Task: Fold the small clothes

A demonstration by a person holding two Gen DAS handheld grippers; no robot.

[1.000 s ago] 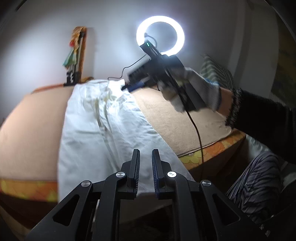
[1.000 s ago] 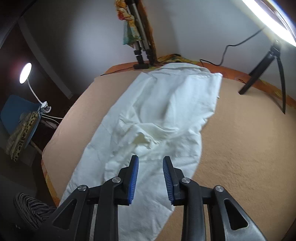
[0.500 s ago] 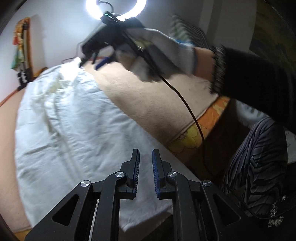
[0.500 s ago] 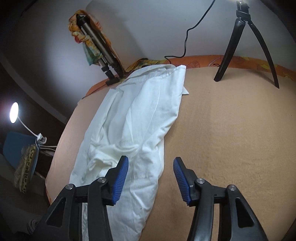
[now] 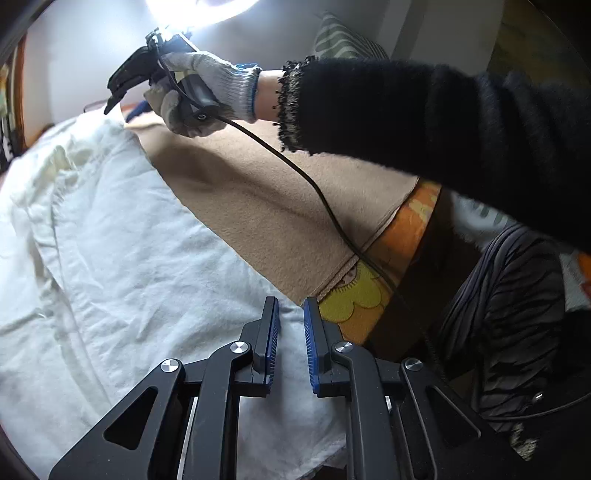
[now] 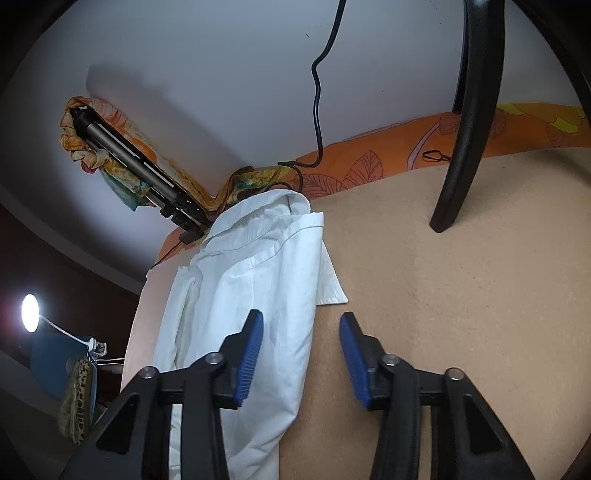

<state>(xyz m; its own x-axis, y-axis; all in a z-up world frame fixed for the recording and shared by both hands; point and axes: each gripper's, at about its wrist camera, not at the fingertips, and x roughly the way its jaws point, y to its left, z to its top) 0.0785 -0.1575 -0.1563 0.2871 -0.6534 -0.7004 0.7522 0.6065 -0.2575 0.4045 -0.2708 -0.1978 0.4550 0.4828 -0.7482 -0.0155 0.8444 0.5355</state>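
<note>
A white shirt (image 5: 129, 258) lies lengthwise on a tan blanket (image 5: 258, 192). My left gripper (image 5: 290, 332) hovers low over the shirt's near corner by the bed edge. Its jaws stand a narrow gap apart, nothing pinched between them. In the right wrist view the collar end of the shirt (image 6: 266, 280) is close ahead. My right gripper (image 6: 301, 354) straddles the shirt's right edge, left pad over cloth, right pad over bare blanket (image 6: 461, 314). Its jaws are closing and the pads do not press the cloth. In the left wrist view a gloved hand holds the right gripper (image 5: 125, 109) at the far end.
A ring light (image 5: 199, 11) shines at the head end, and its tripod leg (image 6: 465, 129) and cable (image 6: 317, 92) stand on the blanket. A folded tripod wrapped in a scarf (image 6: 129, 158) leans at the wall. The black sleeve (image 5: 424, 118) crosses above the orange floral sheet edge (image 5: 369, 291).
Both grippers sank closer to the shirt. The left slid to the near corner at the bed edge. The right moved up to the collar end; its jaws widened, then narrowed.
</note>
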